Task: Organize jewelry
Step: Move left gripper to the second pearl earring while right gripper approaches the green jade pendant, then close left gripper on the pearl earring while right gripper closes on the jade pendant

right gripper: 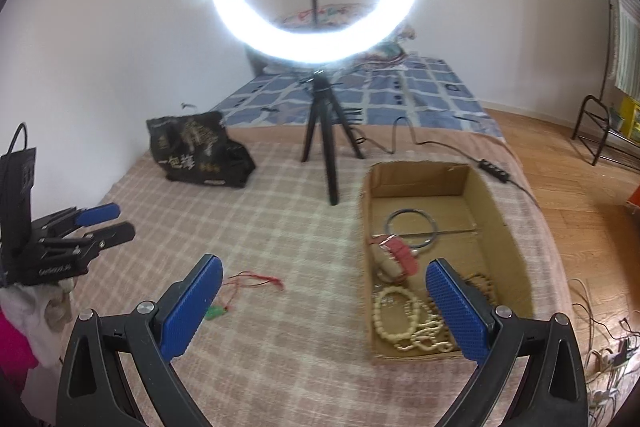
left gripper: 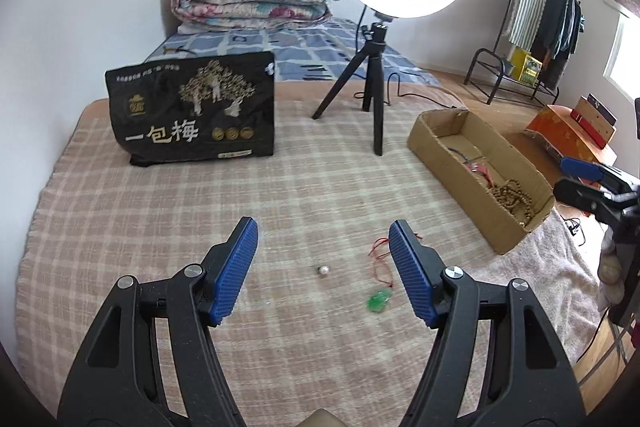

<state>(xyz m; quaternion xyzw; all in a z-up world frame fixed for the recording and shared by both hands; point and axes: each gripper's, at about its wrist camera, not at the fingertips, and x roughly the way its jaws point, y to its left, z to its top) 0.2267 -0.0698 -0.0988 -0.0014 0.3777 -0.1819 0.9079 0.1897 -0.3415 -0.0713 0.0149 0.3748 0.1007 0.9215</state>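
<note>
Both tools are idle. The left tongs (left gripper: 323, 269) hang with jaws spread wide and nothing between them; the right tongs (right gripper: 324, 311) are likewise spread and empty.

Landmark: the cardboard box (right gripper: 472, 183) on the checked blanket (left gripper: 160, 227). Inside it lie a cream bead necklace (right gripper: 404, 323), a thin metal hoop (right gripper: 412, 229), a red item (right gripper: 396, 249) I cannot identify further, and brown prayer beads (left gripper: 516, 199).

Still outside the box, on its left on the blanket: a green pendant (left gripper: 378, 301) on a red cord (left gripper: 380, 259), and a small silvery bead (left gripper: 323, 270) just beyond it, farther from the box. The pendant sits near the left tongs' right finger; the bead lies about midway between the two fingers.

Assessment: the pendant looks light and hard, possibly chippable; its cord is limp and will trail. Best hold is judged to be across the pendant body, or the cord where it meets the pendant. The bead is tiny, round and likely to roll or sink into the soft blanket; it needs a centred pinch with the fingertips pressed to the cloth.
</note>
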